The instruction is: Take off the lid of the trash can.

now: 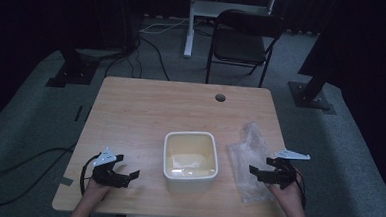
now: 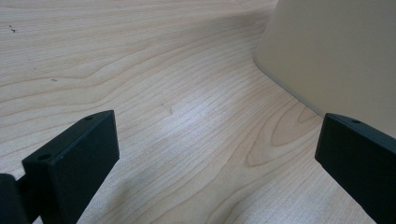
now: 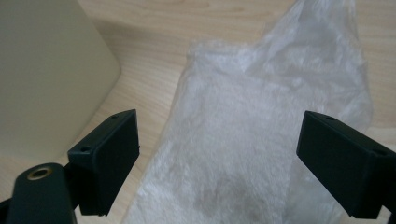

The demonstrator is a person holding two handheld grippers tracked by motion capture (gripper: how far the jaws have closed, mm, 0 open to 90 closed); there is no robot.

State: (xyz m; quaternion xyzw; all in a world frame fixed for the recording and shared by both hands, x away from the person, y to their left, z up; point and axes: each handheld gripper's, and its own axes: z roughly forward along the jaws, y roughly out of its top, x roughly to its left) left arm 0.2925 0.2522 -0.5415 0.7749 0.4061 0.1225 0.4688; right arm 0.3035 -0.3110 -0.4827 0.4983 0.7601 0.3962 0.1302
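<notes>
High view: sq. glossy cream tub (image 1: 190,161) | crinkly clear bag (image 1: 248,164) | woodgrain table (image 1: 146,111)

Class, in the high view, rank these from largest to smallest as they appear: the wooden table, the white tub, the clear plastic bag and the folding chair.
1. wooden table
2. folding chair, though it stands farther off, so unsure
3. white tub and clear plastic bag: about alike
</notes>
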